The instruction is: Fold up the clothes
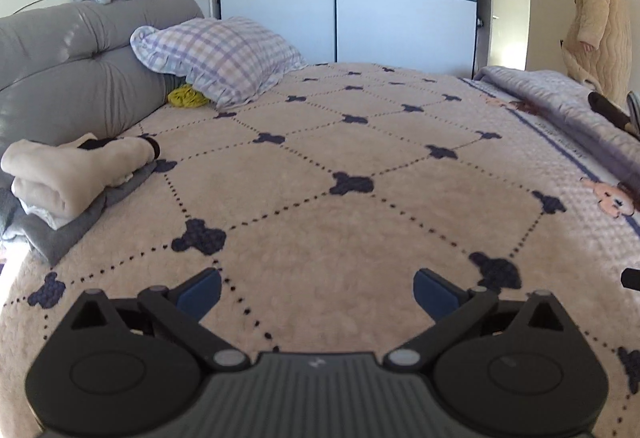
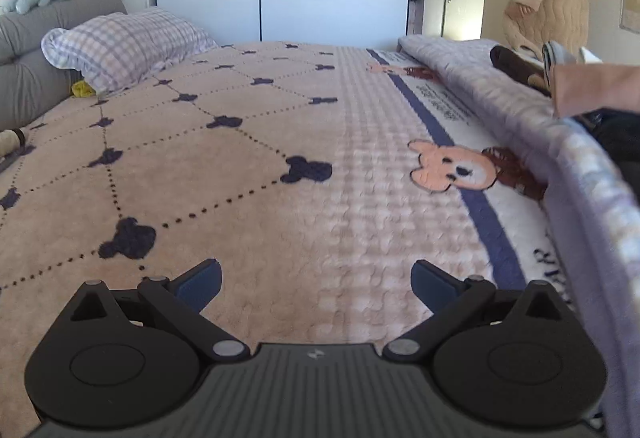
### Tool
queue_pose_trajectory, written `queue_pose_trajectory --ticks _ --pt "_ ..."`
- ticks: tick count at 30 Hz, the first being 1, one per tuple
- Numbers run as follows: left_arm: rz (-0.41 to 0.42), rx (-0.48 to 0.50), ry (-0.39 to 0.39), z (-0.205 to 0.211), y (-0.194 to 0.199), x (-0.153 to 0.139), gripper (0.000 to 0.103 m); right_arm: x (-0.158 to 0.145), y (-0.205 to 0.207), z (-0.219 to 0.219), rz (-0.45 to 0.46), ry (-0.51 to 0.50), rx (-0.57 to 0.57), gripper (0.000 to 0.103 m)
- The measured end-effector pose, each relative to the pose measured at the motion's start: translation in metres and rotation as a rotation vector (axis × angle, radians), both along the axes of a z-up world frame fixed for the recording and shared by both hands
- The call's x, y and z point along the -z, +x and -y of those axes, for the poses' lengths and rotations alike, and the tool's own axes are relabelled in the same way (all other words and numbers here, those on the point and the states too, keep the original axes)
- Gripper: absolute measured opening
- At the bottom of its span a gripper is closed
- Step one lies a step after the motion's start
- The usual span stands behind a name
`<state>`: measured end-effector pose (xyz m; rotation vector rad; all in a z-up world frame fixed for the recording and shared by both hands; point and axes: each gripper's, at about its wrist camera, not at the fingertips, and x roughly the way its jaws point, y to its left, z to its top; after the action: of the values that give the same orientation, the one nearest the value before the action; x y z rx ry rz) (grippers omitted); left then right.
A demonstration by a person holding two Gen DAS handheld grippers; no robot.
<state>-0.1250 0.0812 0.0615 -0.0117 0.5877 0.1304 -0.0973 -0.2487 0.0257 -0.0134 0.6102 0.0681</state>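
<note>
Judging by the folded stack [image 1: 76, 182] far left of the left gripper [image 1: 317, 292], some clothes look done — both it & the right gripper [image 2: 316, 284] hang w/ jaws wide apart, nothing between, over the bedspread [image 1: 320, 178] — unfolded items piled off right of the right gripper [image 2: 568, 86] seem left.

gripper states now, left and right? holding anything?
Left gripper: open, nothing between the jaws, over the bed blanket.
Right gripper: open, empty, also above the blanket.
</note>
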Motion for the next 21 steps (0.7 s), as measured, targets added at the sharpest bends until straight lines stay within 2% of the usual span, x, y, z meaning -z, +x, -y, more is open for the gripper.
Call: queue_pose_trajectory --ticks 4,6,12,16,21 --pt "0.001 0.0 0.012 0.003 0.017 0.029 0.103 0.034 0.015 -0.018 -0.011 0.006 0.008 0.103" --pt "0.01 0.006 0.015 0.006 0.024 0.039 0.103 0.042 0.021 -0.027 -0.009 -0.027 0.008 0.103" --pt "-0.021 0.026 -0.021 0.013 0.051 0.054 0.103 0.043 0.042 -0.029 -0.002 0.005 -0.001 0.103" --pt "-0.03 0.024 -0.053 0.014 0.073 0.054 0.103 0.044 0.061 -0.04 0.0 -0.026 0.012 0.103" --pt "-0.049 0.014 -0.022 0.024 0.097 0.063 0.103 0.046 0.079 -0.05 -0.002 -0.039 0.012 0.103"
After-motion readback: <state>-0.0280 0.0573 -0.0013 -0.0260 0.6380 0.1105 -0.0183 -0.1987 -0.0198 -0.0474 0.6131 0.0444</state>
